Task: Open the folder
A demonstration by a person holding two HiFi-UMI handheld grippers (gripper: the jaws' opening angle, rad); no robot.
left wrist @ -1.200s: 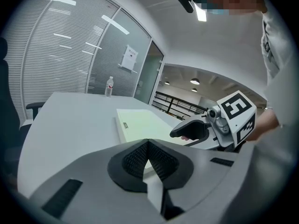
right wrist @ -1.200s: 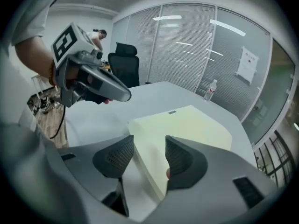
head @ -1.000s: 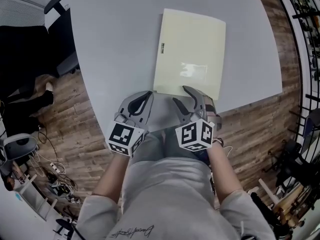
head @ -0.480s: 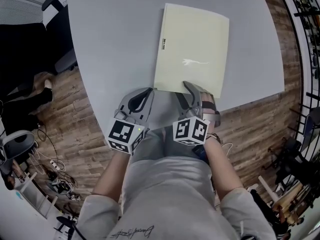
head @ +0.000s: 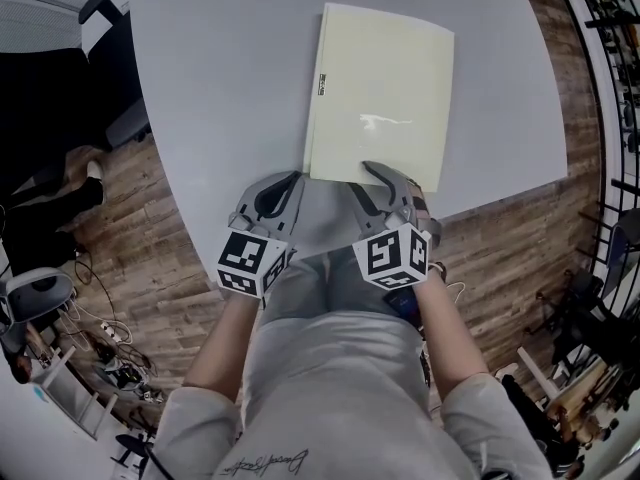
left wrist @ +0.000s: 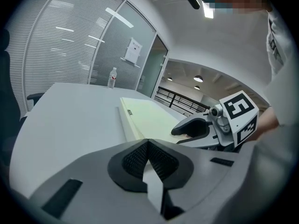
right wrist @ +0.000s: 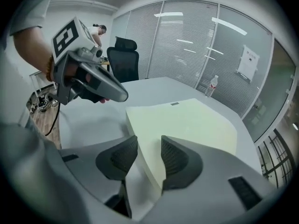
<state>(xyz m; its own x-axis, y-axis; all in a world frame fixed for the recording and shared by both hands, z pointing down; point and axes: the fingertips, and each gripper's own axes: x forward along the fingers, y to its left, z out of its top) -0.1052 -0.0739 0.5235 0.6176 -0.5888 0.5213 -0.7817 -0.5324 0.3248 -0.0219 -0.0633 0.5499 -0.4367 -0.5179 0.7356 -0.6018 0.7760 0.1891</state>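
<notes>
A pale yellow folder [head: 380, 93] lies closed and flat on the grey table [head: 230, 88], its spine to the left. My right gripper [head: 368, 180] is at the folder's near edge. Its jaws are closing with the folder's near corner [right wrist: 154, 157] between them; one pad lies over the cover, the other stands a little off the edge. My left gripper [head: 285, 183] hovers beside it at the table's near edge, shut and empty. The left gripper view shows the folder [left wrist: 149, 118] ahead and the right gripper [left wrist: 184, 129] on it.
The table's curved near edge [head: 300, 253] runs just under both grippers, with wooden floor below. An office chair [head: 60, 8] stands at the far left. A water bottle [right wrist: 212, 85] stands on the table's far side, before glass walls with blinds.
The right gripper's jaws have narrowed around the folder's near edge and the gripper has rolled slightly. The left gripper has stayed in place.
</notes>
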